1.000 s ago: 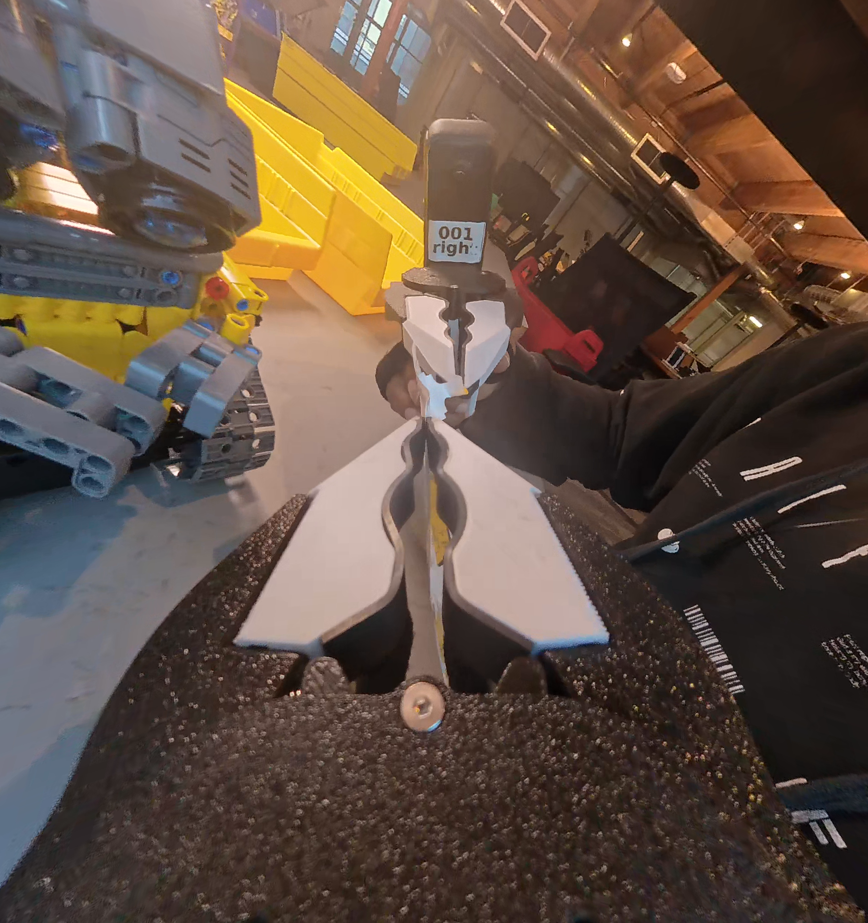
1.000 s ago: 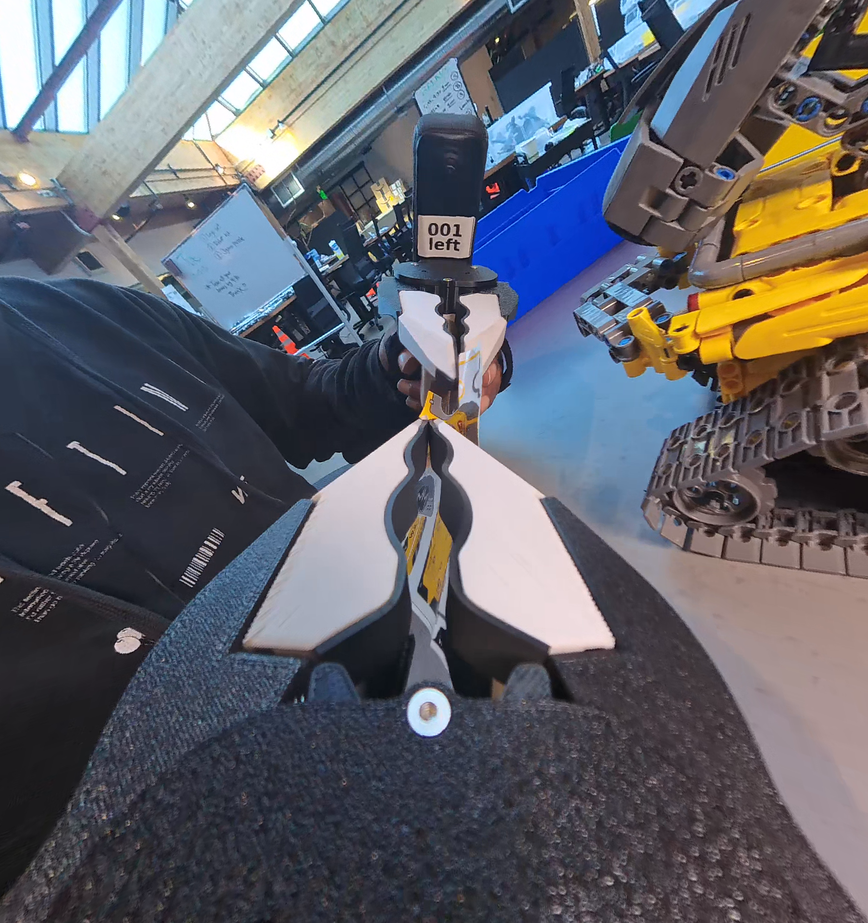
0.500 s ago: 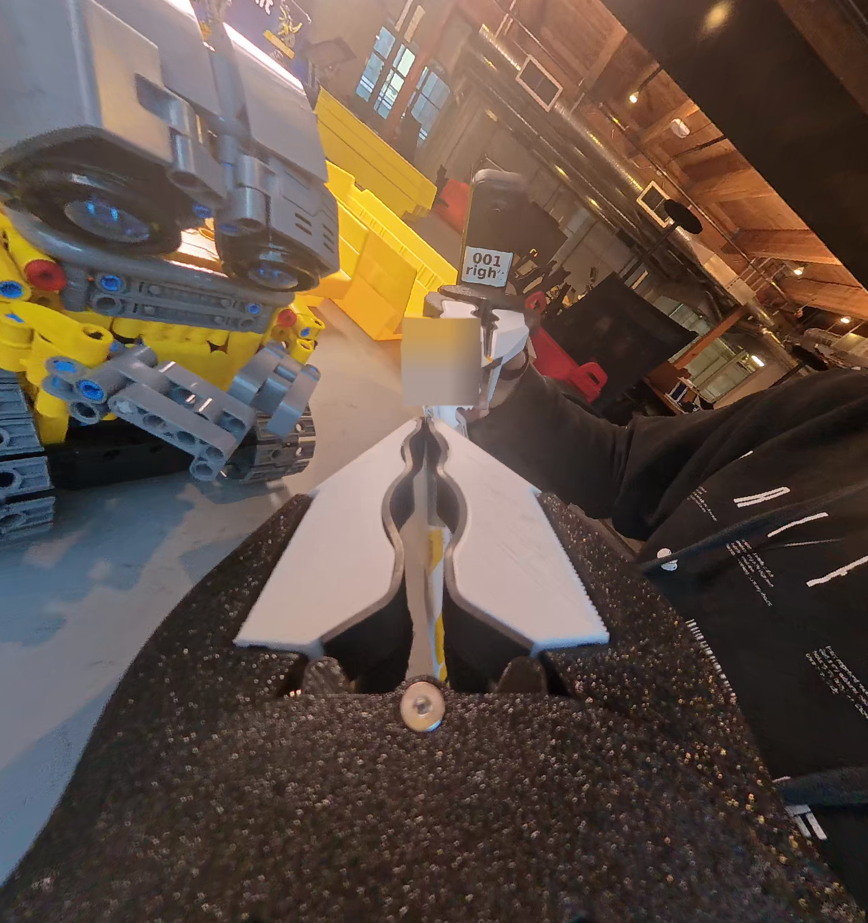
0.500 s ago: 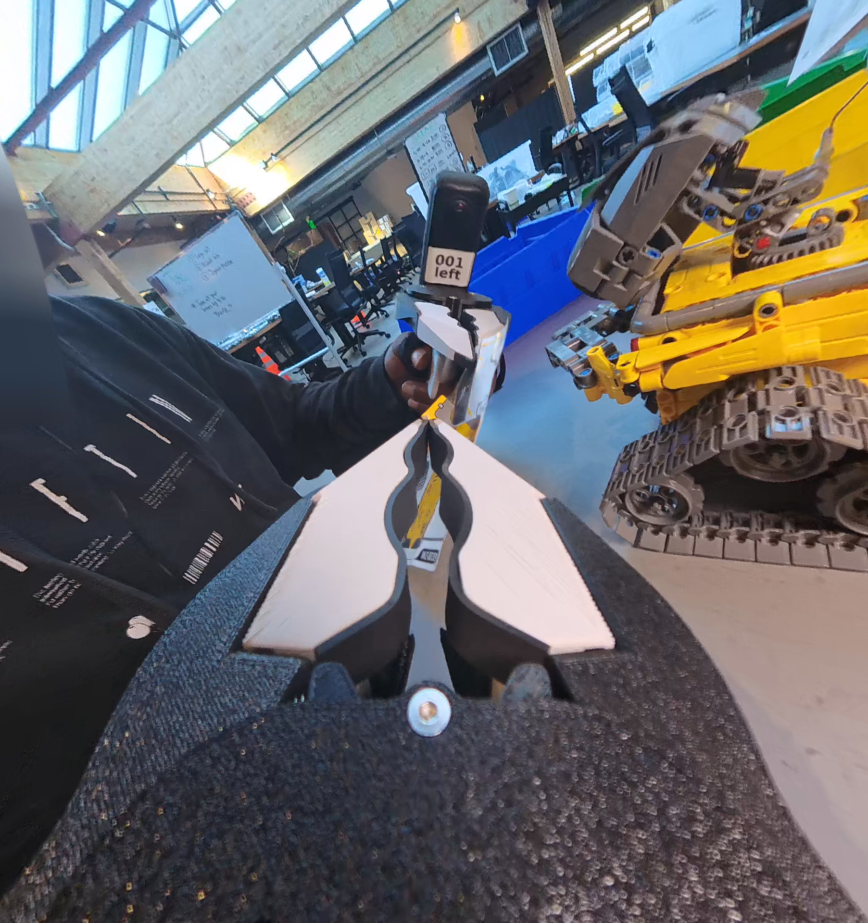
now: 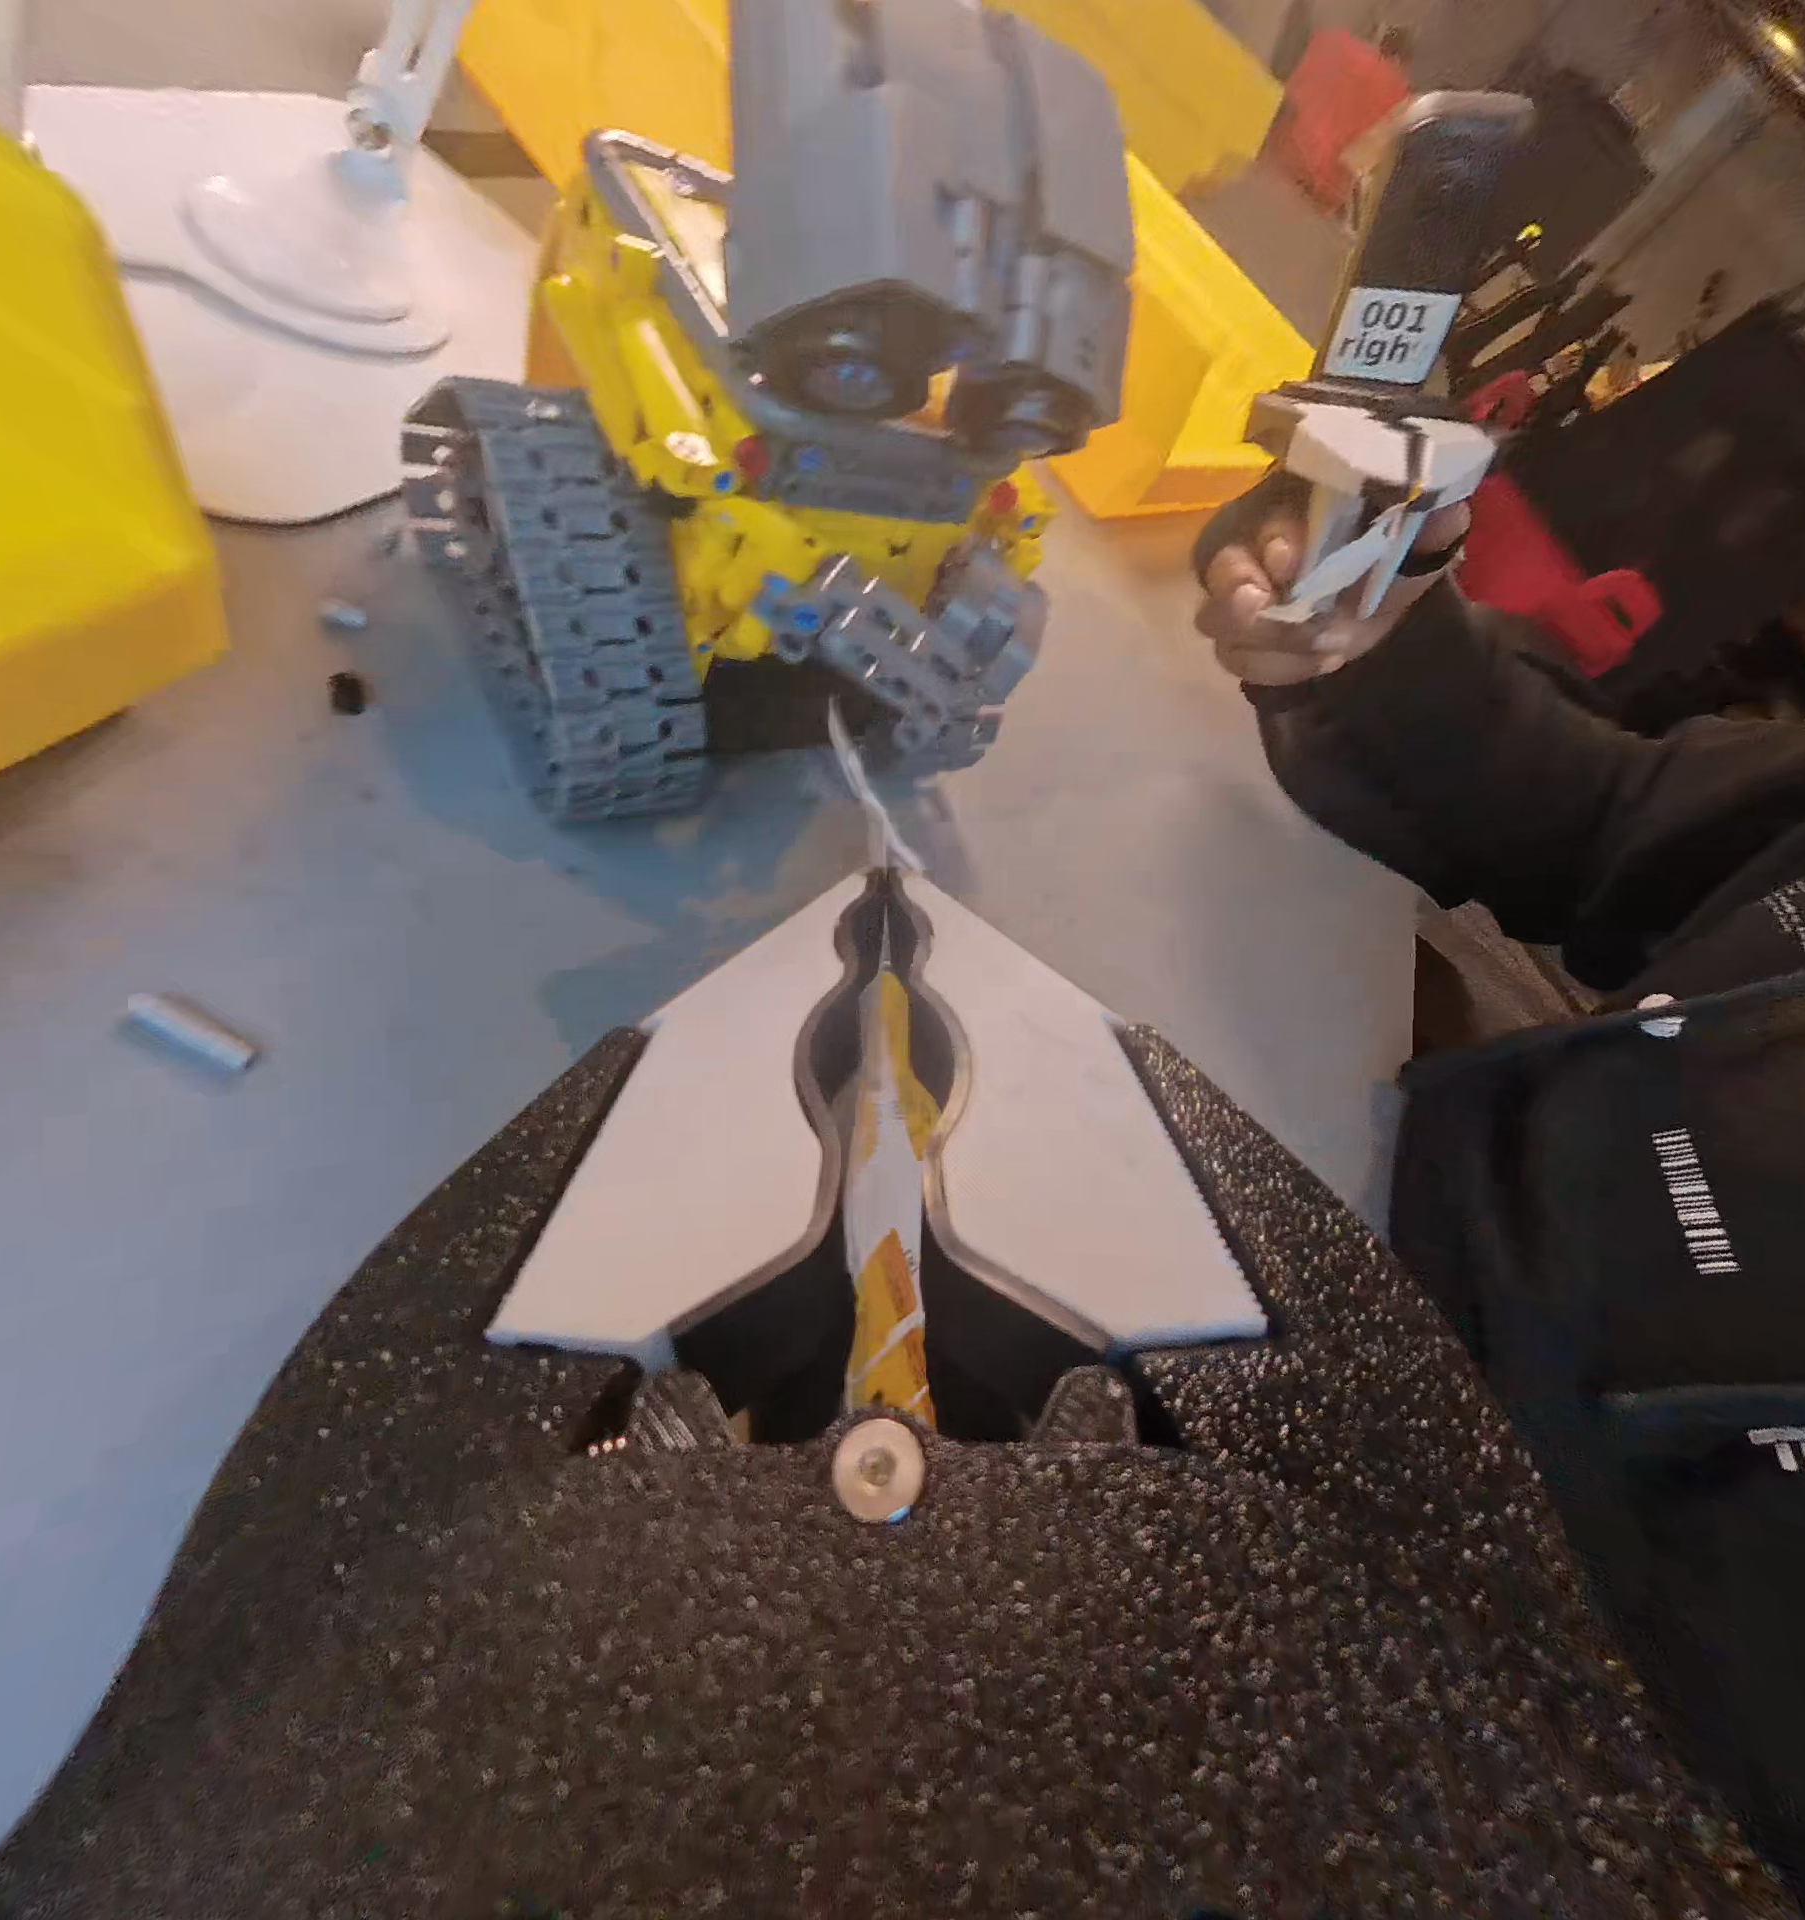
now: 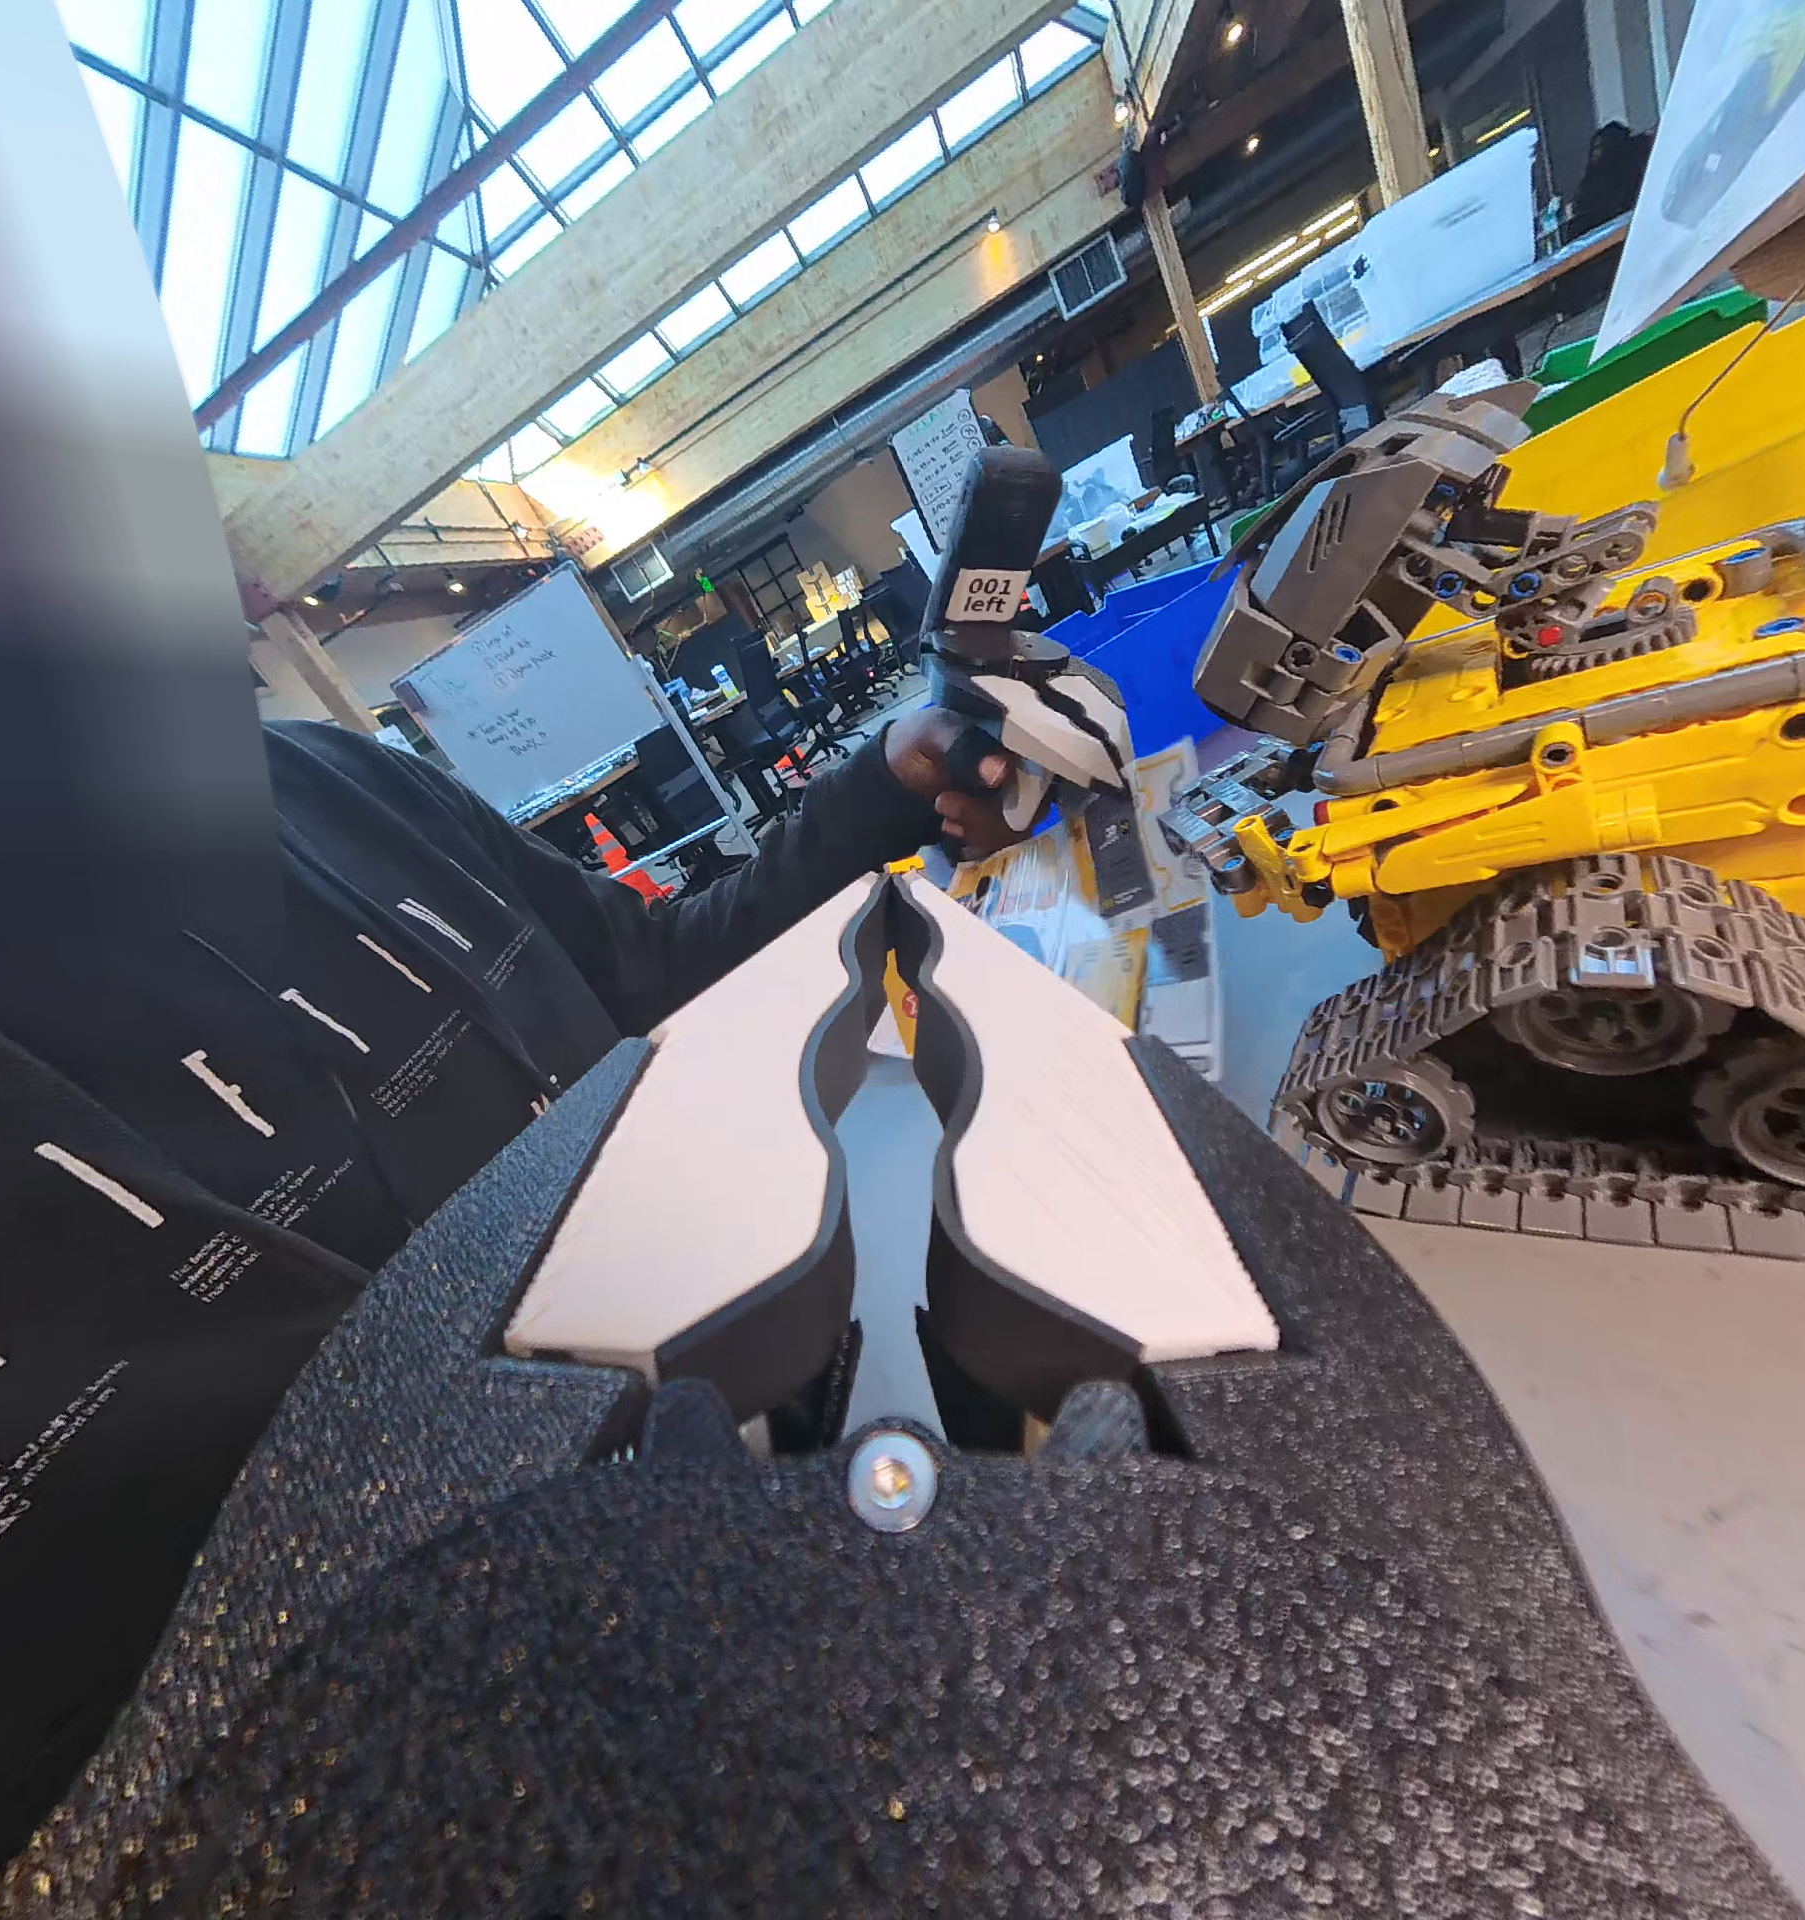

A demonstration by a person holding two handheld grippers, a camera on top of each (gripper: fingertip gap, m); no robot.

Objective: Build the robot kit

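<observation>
Grey surface (image 5: 202, 883), two grippers each clamped on paper.
Between the left gripper (image 5: 885, 883) fingers a yellow-and-white booklet (image 5: 882, 1195) is pinched edge-on; the right gripper (image 6: 890, 883) fingers press together on a white paper strip (image 5: 1334, 587) (small, crumpled); beyond both fingertips stands a brick-built tracked robot (image 5: 773, 499), untouched.

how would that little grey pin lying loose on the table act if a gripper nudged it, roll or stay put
The grey pin looks like a short, round cylinder lying on its side on the smooth grey table, so it would probably roll if nudged across its axis. It seems small and light, so even a slight touch might send it off. Pushed end-on, it would more likely slide.
</observation>
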